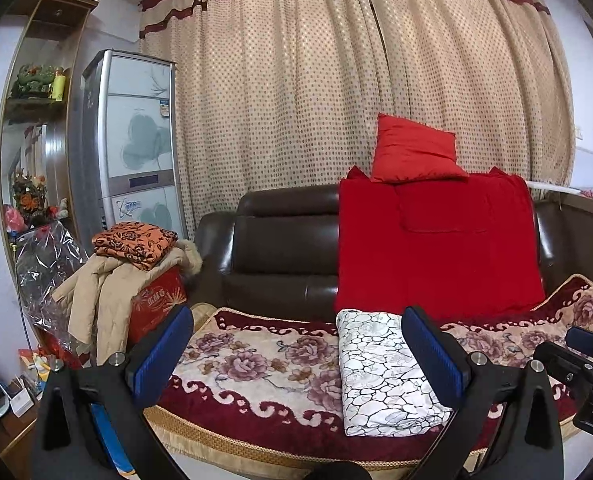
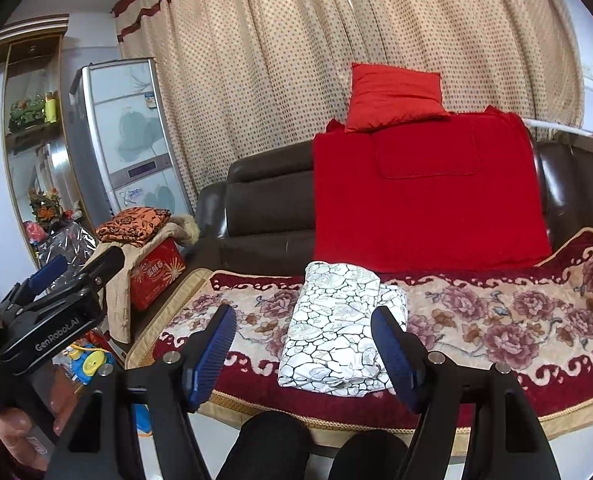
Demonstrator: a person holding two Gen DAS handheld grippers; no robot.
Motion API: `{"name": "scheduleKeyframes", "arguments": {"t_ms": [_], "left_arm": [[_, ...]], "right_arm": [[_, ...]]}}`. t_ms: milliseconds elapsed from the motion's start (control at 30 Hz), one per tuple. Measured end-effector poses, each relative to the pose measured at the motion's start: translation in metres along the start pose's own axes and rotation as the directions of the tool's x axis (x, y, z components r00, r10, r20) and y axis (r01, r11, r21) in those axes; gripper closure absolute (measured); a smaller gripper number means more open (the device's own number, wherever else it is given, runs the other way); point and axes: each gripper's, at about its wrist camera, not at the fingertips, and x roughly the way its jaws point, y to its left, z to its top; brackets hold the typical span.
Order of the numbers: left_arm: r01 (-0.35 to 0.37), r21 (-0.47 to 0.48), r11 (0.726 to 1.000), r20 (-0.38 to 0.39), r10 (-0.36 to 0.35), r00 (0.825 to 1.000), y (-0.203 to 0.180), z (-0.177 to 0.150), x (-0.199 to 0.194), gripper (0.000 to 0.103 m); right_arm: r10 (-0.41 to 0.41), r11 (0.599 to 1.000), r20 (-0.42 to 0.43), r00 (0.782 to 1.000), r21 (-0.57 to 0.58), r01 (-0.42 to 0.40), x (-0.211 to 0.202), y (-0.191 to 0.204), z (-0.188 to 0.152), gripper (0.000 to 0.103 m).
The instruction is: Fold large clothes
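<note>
left wrist view:
my left gripper (image 1: 296, 350): jaws wide apart, nothing between the blue pads (image 1: 162, 354), held above the front of the seat
folded white cloth (image 1: 380, 372): black crackle print, folded into a long rectangle, flat on the floral seat cover (image 1: 256, 364); inside my finger gap but hard toward my right finger, whose pad overlaps its right edge in the picture; not touched as far as I can tell
red blanket (image 1: 436, 248): draped over the sofa back, beyond my right finger
red cushion (image 1: 414, 150): on top of that blanket, leaning on the dotted curtain (image 1: 296, 80)
brown sofa (image 1: 280, 240): bare leather back straight ahead between my fingers
beige coat (image 1: 104, 288): left of my left finger, hanging off a red box (image 1: 158, 300), orange patterned cloth (image 1: 134, 242) stacked on top
my right gripper (image 1: 588, 368): only its black body shows at the far right edge

right wrist view:
my right gripper (image 2: 304, 344): jaws spread, empty, above the seat's front edge
folded white cloth (image 2: 336, 328): centred between my fingers, near end just past the tips, lying flat
floral seat cover (image 2: 496, 320): spreads to the right of my right finger
red blanket (image 2: 428, 200): ahead, beyond the cloth
my left gripper (image 2: 52, 280): off to my left, seen side-on, cannot tell its jaws here
</note>
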Motion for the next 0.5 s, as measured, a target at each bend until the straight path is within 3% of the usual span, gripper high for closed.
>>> {"name": "scheduleKeyframes", "arguments": {"t_ms": [500], "left_arm": [[-0.027, 0.006, 1.000, 0.047, 0.027, 0.999, 0.004, 0.007, -0.019, 0.000]], "right_arm": [[-0.030, 1.000, 0.001, 1.000, 0.001, 0.030, -0.010, 0.003, 0.005, 0.029]]}}
